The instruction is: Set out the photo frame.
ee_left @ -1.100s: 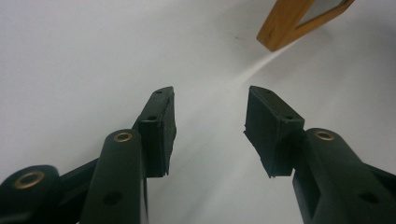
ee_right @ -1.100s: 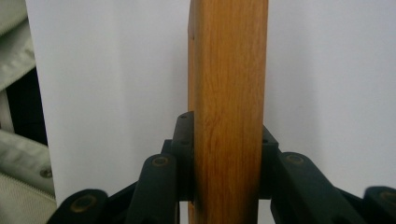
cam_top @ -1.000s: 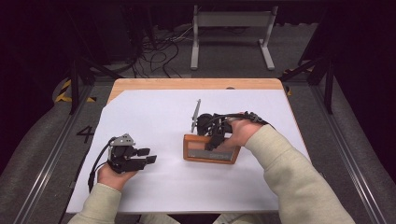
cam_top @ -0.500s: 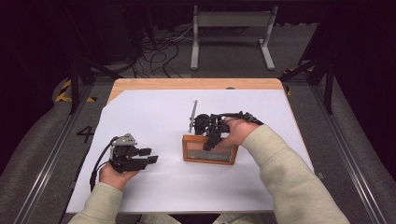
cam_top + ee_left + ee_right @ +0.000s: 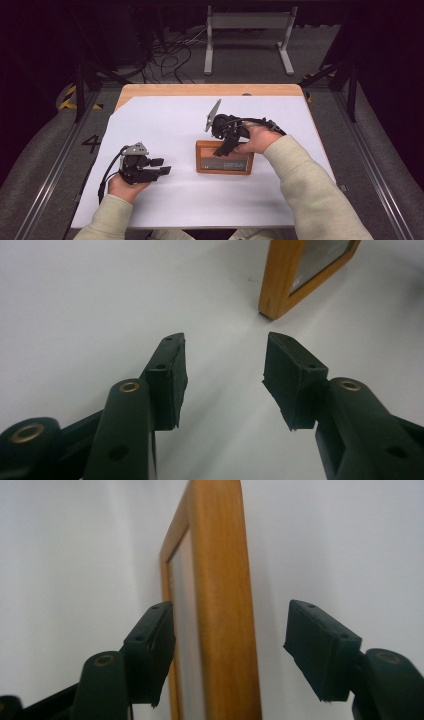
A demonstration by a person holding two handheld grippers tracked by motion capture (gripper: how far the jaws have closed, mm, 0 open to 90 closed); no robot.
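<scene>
Wooden frame (image 5: 224,157) flat, long axis left-right

1. The picture frame (image 5: 224,157) is warm orange-brown wood, smooth with a faint sheen; its pane looks glossy.
2. The worktop (image 5: 165,125) carries a matt white, paper-like sheet, with a bare light wood edge at the far side.
3. The right claw (image 5: 235,650) and left claw (image 5: 225,380) are matt black plastic with dull, rubbery-looking pads and brass-coloured metal inserts.
4. The sleeves (image 5: 305,185) are soft beige cloth.
</scene>
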